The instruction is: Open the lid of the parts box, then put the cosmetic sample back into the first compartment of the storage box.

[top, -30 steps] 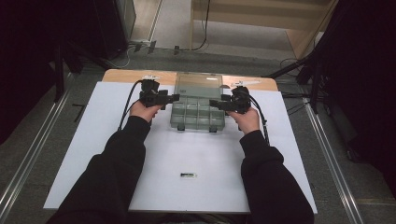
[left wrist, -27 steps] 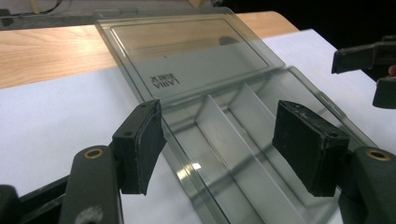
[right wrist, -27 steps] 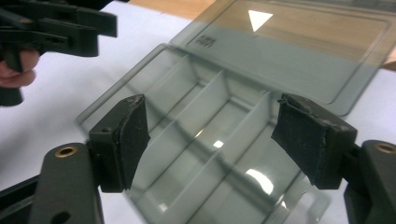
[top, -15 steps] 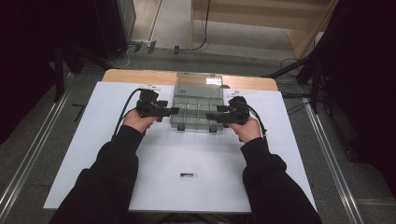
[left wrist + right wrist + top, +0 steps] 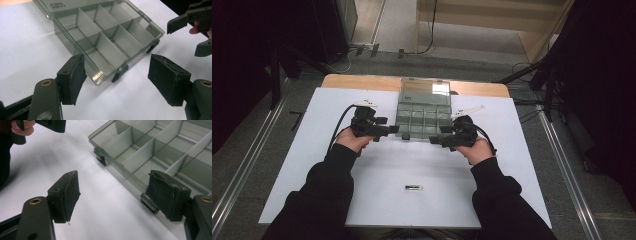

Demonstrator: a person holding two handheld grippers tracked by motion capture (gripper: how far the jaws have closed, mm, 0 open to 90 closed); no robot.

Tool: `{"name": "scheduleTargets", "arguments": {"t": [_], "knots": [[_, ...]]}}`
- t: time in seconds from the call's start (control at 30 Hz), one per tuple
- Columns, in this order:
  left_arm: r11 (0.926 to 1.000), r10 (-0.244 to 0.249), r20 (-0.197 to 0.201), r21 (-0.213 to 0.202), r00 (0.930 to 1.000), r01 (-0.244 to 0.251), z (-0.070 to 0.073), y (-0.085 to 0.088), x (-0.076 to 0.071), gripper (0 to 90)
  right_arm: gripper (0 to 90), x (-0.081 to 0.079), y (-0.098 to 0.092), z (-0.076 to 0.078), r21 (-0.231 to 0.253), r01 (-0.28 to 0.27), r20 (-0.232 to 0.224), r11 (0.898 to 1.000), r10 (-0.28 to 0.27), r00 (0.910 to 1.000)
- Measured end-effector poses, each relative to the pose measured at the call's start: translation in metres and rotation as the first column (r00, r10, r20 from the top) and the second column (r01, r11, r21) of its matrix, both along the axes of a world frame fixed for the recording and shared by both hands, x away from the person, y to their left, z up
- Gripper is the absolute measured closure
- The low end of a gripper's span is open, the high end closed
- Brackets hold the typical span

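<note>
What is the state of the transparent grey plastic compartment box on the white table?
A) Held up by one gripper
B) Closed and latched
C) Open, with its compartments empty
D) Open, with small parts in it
C: the transparent grey plastic compartment box lies open, with bare compartments between its dividers.

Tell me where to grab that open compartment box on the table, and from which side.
Grip the compartment box at its near corners, one open gripper per side: left gripper from the left, right gripper from the right. It lies flat with the lid open behind, so its thin upright walls are likely the best hold.

High view overhead, tool views close
</note>
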State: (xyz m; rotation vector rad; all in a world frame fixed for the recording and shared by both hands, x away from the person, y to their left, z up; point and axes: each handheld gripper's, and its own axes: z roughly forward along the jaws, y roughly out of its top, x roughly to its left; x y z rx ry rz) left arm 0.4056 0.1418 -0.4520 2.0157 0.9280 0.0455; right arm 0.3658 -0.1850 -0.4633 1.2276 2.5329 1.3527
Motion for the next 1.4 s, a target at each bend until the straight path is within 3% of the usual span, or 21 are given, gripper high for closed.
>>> {"name": "scheduleTargets", "arguments": {"t": [0.17,0.3,0.43,0.7,1.4], "knots": [[0.9997,-0.022,0.007,0.006,0.9997,0.022,-0.002,0.001,-0.011,29.6,26.3,-0.007,0.002,-0.001,0.006,-0.023,-0.012,1.0,0.023,0.9997],[0.9987,-0.044,-0.001,-0.026,0.999,0.044,-0.005,0.0,-0.019,29.6,26.2,-0.014,0.004,-0.005,0.021,-0.051,-0.023,0.998,0.052,0.9984],[0.9976,-0.068,0.0,-0.01,0.9977,0.068,-0.008,0.0,-0.027,29.6,26.2,-0.021,0.007,-0.008,-0.003,-0.061,-0.023,0.998,0.06,0.9979],[0.9972,-0.074,0.009,-0.015,0.9973,0.074,-0.008,0.007,-0.042,29.6,26.3,-0.038,0.008,-0.01,-0.001,-0.088,-0.027,0.996,0.088,0.9958],[0.9944,-0.105,-0.013,-0.005,0.9944,0.105,-0.017,0.024,-0.069,29.6,26.7,-0.065,0.003,-0.015,0.0,-0.11,-0.045,0.994,0.11,0.9929]]}}
